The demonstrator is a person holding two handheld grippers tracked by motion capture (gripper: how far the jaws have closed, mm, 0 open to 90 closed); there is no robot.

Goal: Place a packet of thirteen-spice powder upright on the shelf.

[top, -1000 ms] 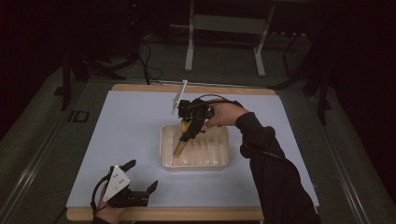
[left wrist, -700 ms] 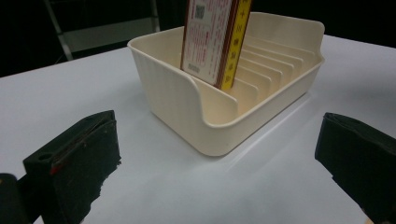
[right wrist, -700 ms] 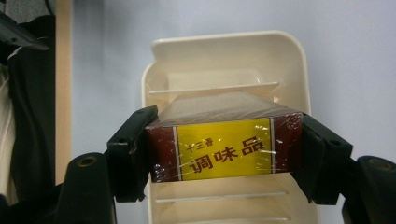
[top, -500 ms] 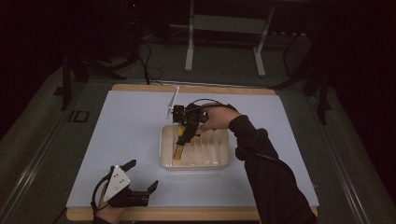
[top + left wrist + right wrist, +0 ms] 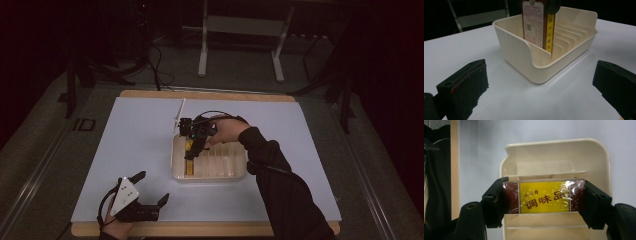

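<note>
A cream slotted tray (image 5: 210, 176) sits mid-table. My right gripper (image 5: 192, 149) points down over its left end, shut on a brown and yellow seasoning box (image 5: 189, 155). The right gripper view looks straight down on that box (image 5: 544, 197), with both pads (image 5: 497, 202) pressing on its short ends and the tray (image 5: 556, 152) beneath. The box stands upright in an end slot, its lower part inside the tray. My left gripper (image 5: 152, 187) rests open near the table's front left, holding nothing. In its own view, the left gripper (image 5: 541, 82) faces the tray (image 5: 524, 52) and the box (image 5: 536, 22).
The tray stands on a white sheet (image 5: 140, 140) over a wooden board. A thin white stick (image 5: 178, 114) lies just behind the tray's far left corner. Stand legs (image 5: 202, 55) and cables lie on the dark floor beyond the table.
My right gripper has sunk and shifted slightly left, taking the box lower into the tray's left end. The left gripper has stayed put.
</note>
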